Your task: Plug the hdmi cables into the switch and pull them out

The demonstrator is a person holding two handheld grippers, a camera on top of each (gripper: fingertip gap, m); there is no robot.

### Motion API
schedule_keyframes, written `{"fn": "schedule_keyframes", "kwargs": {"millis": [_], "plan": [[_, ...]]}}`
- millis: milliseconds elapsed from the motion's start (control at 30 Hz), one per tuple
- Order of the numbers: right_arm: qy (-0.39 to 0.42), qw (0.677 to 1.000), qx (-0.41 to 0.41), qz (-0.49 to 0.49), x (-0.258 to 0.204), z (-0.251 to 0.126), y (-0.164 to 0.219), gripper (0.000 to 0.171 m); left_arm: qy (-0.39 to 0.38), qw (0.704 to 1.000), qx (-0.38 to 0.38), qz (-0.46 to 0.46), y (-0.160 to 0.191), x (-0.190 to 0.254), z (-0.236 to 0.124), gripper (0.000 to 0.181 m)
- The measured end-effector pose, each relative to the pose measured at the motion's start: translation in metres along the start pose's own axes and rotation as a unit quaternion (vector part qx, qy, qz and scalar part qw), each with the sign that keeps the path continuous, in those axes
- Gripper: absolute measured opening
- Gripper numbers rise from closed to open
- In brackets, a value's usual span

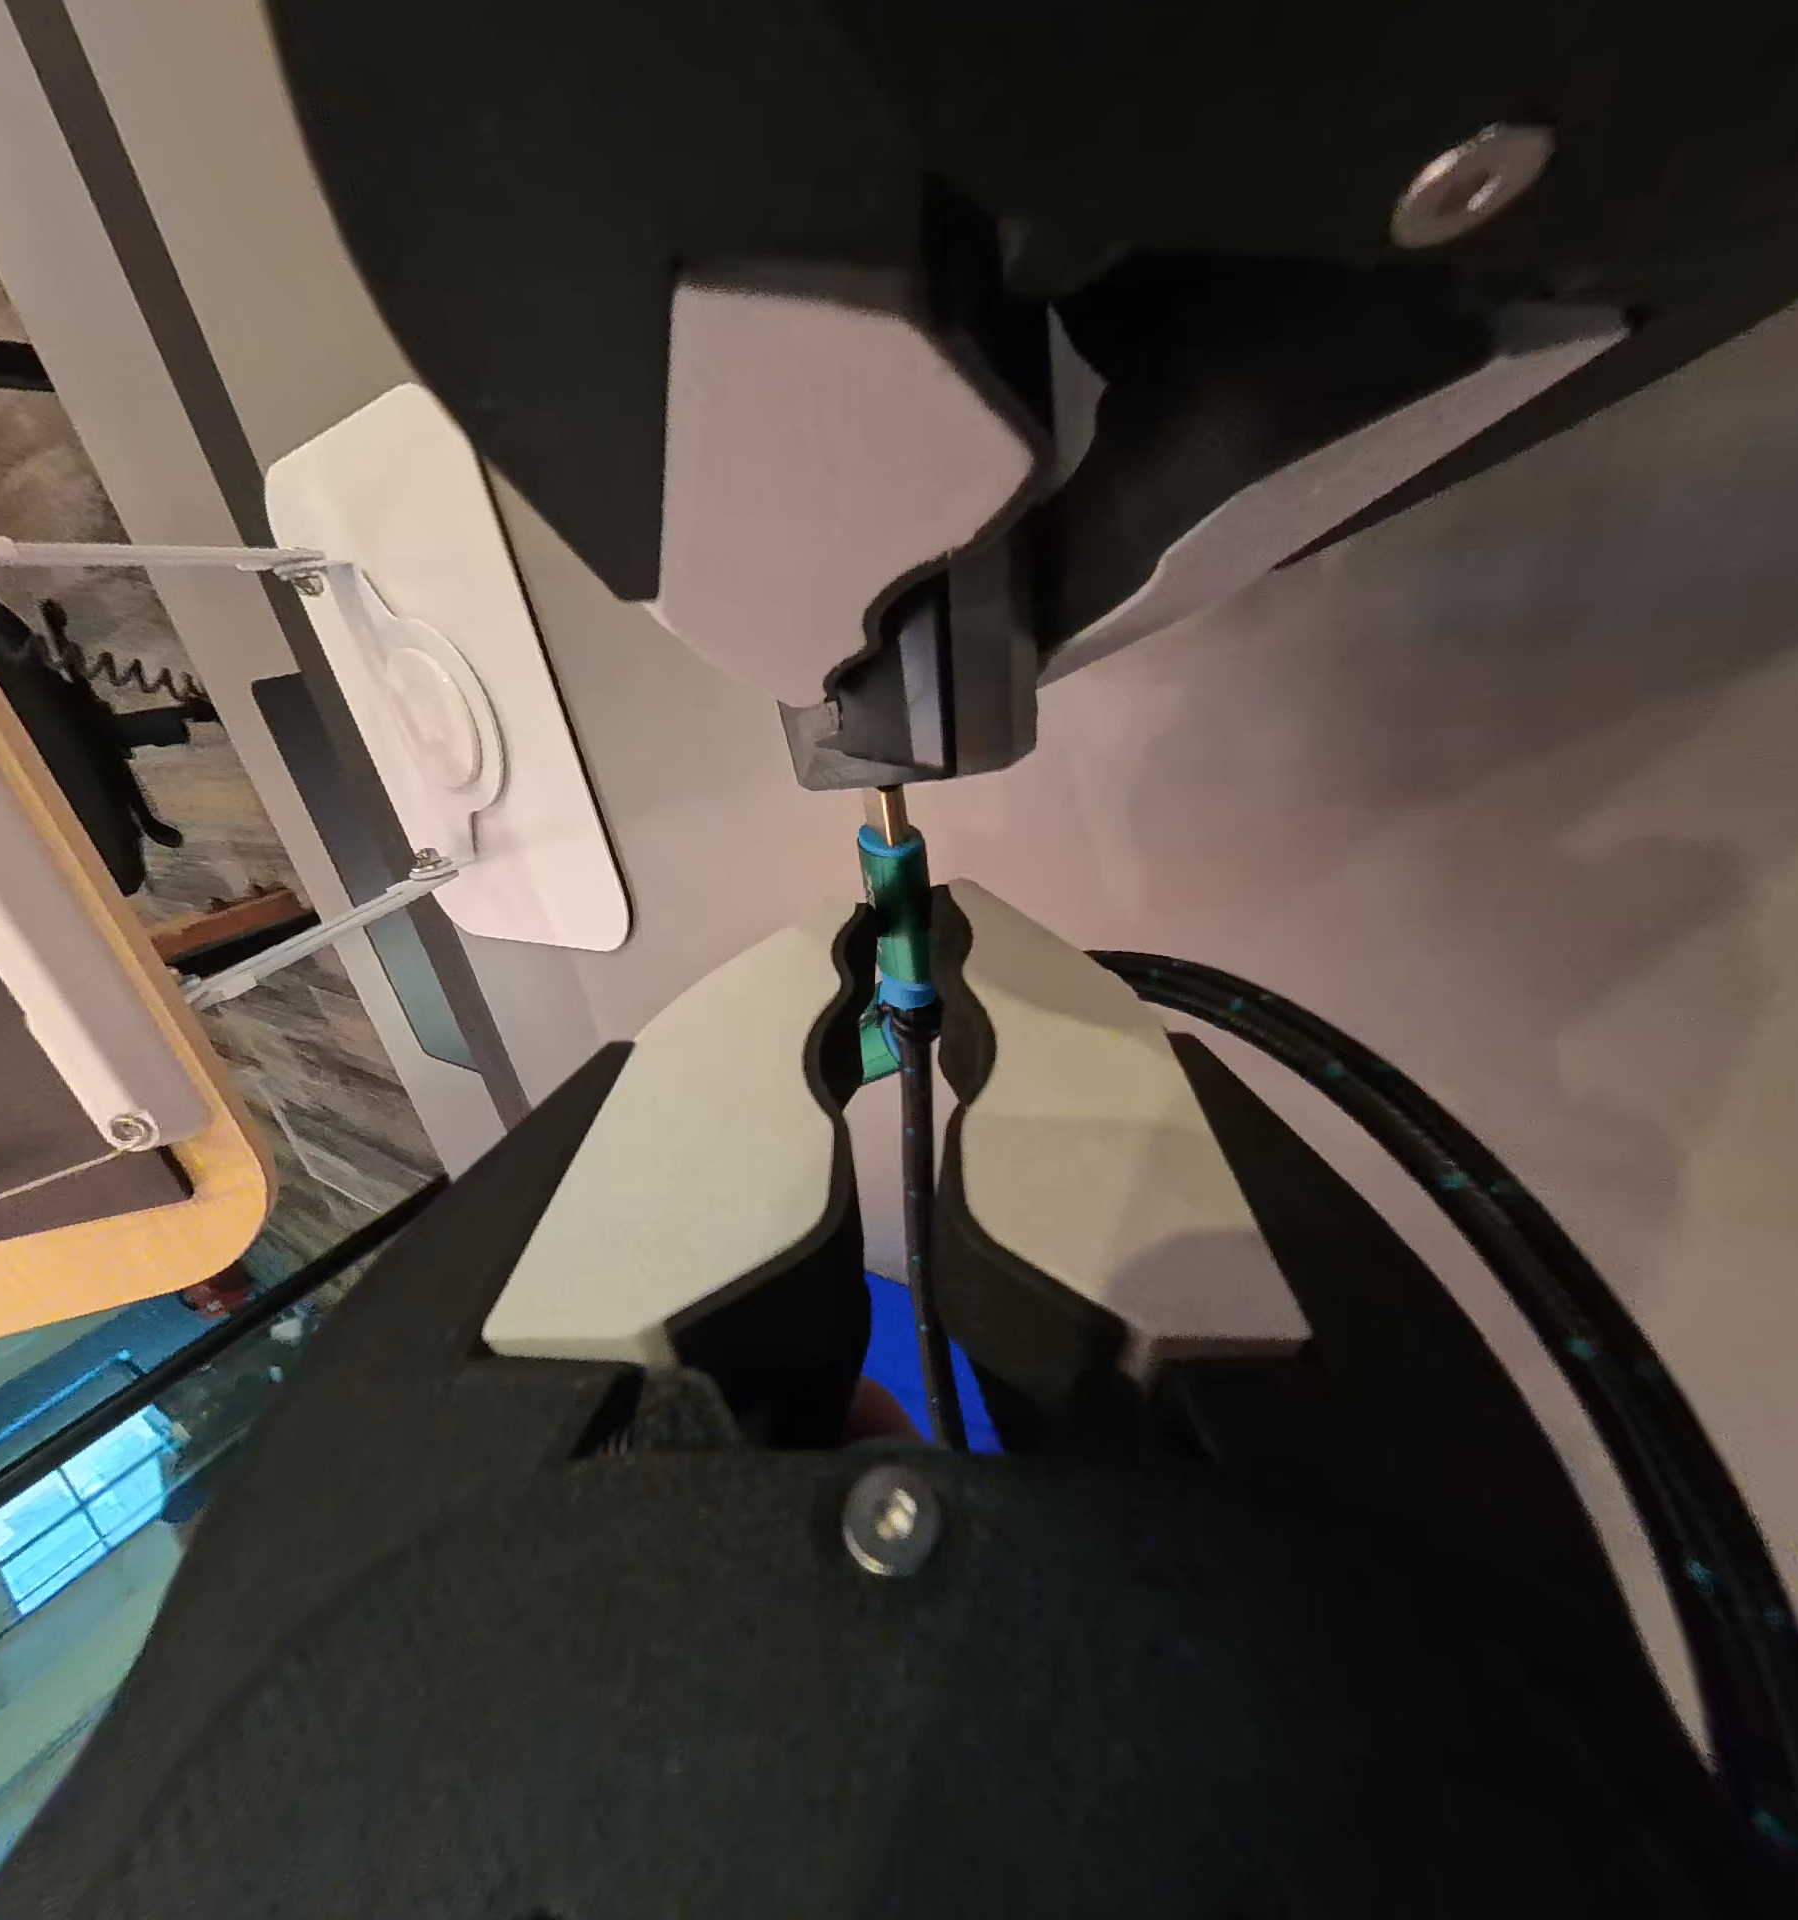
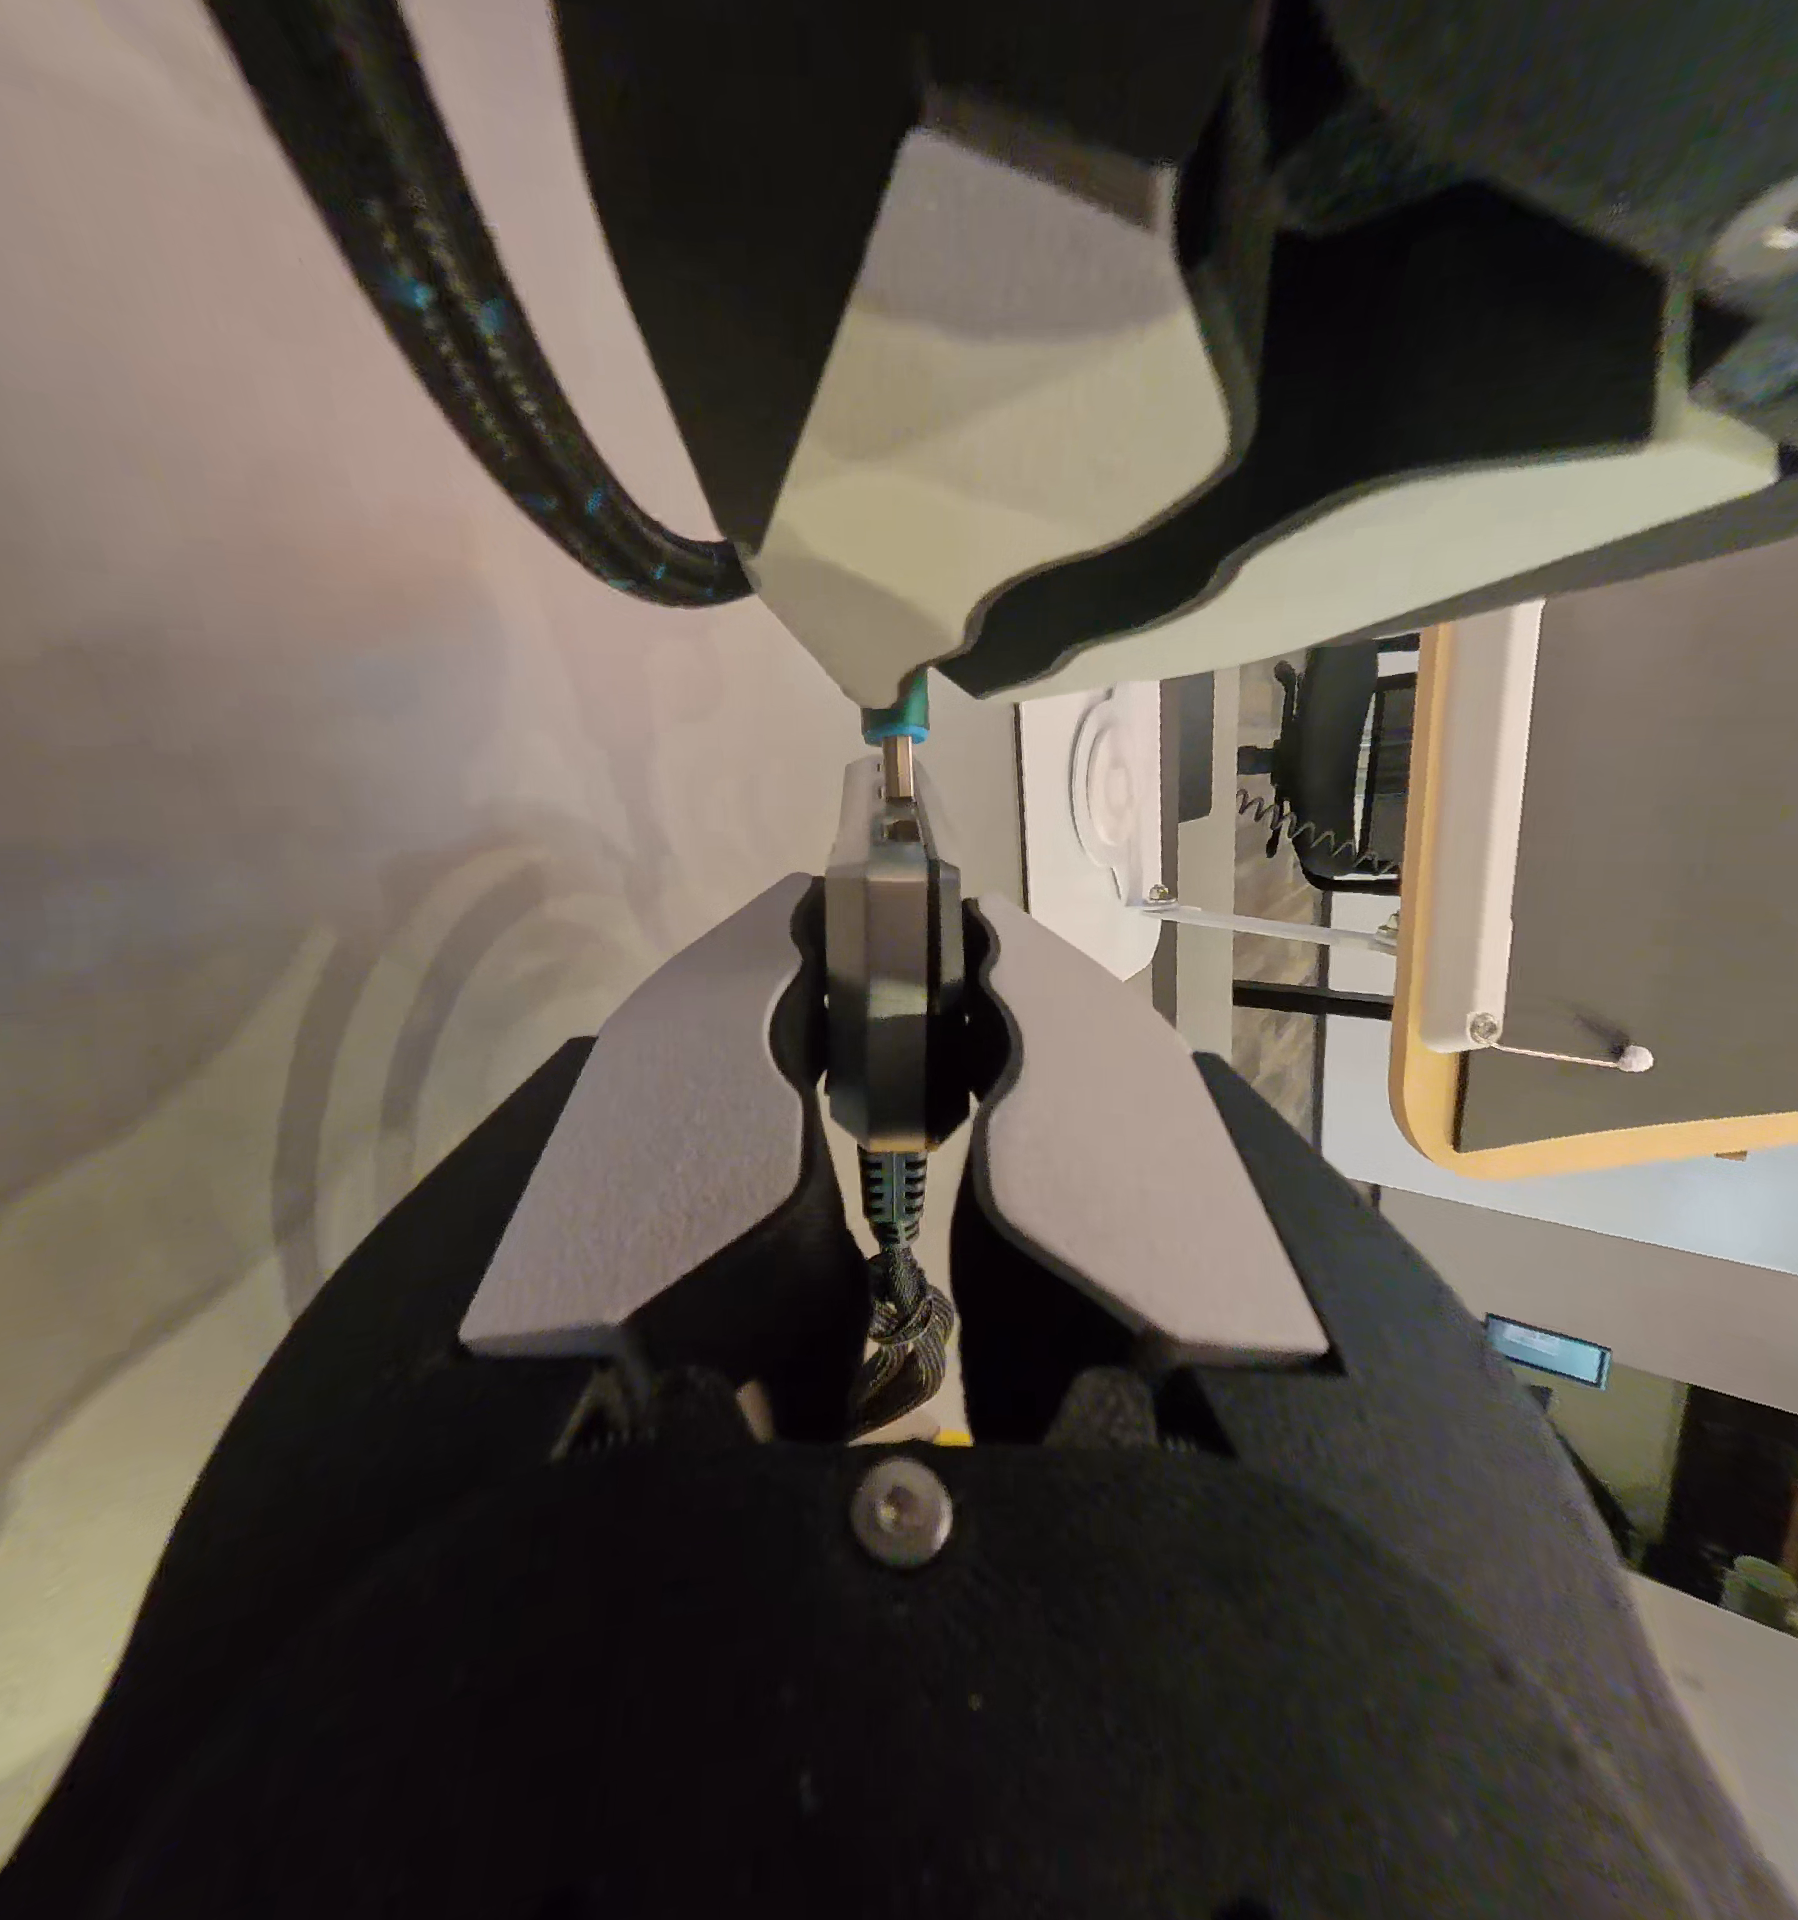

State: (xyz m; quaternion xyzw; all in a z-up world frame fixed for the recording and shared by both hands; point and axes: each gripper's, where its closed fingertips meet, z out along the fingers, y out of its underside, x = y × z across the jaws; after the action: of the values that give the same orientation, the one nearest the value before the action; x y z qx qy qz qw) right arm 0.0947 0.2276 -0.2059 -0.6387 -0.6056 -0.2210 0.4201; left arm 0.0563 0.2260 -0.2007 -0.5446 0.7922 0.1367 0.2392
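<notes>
My left gripper [image 1: 895, 925] is shut on the green-and-blue plug [image 1: 890, 883] of a black braided HDMI cable [image 1: 1497, 1226]. The plug's metal tip [image 1: 887, 808] sits at the edge of the dark switch [image 1: 905, 717], which the other gripper holds facing mine. In the right wrist view my right gripper [image 2: 890, 956] is shut on the dark switch [image 2: 879, 987], whose own braided lead [image 2: 900, 1340] runs back between the fingers. The plug's metal tip [image 2: 900, 769] enters the switch's silver port end [image 2: 879, 821]. How deep it sits I cannot tell.
A pale tabletop [image 1: 1394, 831] lies behind both grippers. A white mounting plate with a round pad [image 1: 438, 686] and a wood-rimmed panel [image 1: 95, 1143] are off to the left; both also show at right in the right wrist view [image 2: 1113, 790], with a desk chair [image 2: 1342, 769]. Left and right tips are no more than a few centimetres apart.
</notes>
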Motion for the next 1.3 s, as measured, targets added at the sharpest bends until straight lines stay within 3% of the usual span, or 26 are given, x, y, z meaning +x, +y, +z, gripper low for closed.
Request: {"fn": "schedule_keyframes", "kwargs": {"millis": [233,800,1033,1300], "plan": [[-0.002,0.999,0.025,0.047,0.008,-0.005,-0.001,0.02,-0.011,0.997,0.063,-0.043,-0.005,-0.007,-0.007,0.009],[0.021,0.997,0.05,0.047,0.015,-0.013,-0.006,0.02,-0.077,0.978,0.181,-0.067,-0.01,-0.01,-0.021,0.007],[0.006,0.997,0.061,0.055,0.014,-0.01,0.001,0.021,-0.101,0.975,0.182,-0.072,-0.004,-0.005,-0.012,0.009],[-0.014,0.992,0.08,0.102,0.017,-0.014,0.01,0.022,-0.076,0.986,0.116,-0.089,0.014,0.046,0.045,0.003]]}}
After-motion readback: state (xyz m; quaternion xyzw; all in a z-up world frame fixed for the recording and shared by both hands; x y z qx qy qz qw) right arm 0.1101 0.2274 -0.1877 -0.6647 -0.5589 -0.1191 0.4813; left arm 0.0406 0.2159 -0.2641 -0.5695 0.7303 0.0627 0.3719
